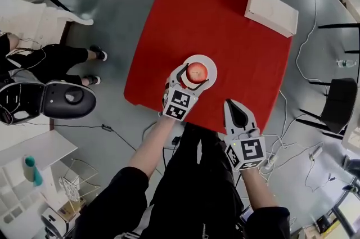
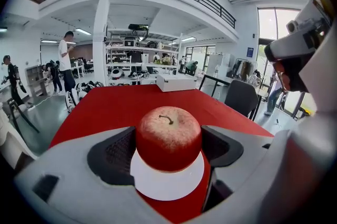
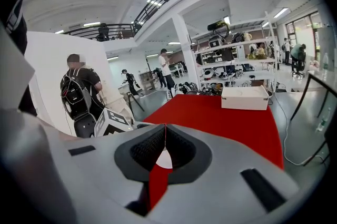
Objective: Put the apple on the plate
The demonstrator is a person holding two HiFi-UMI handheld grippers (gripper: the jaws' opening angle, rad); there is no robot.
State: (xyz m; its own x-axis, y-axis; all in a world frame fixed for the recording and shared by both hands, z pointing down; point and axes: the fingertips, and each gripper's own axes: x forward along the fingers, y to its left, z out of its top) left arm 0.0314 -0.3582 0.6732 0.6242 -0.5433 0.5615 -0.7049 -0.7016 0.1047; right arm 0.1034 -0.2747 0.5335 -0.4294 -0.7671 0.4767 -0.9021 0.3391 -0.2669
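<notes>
While under plate [image 1: 211, 63], red workshop table [image 1: 225, 35].

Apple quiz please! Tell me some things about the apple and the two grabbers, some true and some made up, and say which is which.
1. The apple is between the jaws of the left gripper. True.
2. The plate is blue. False: the plate is white.
3. The right gripper is holding a banana. False: its jaws are shut together with nothing between them.
4. The apple is over the plate. True.
5. The table is green. False: the table is red.
6. A white box sits at the far corner of the table. True.
</notes>
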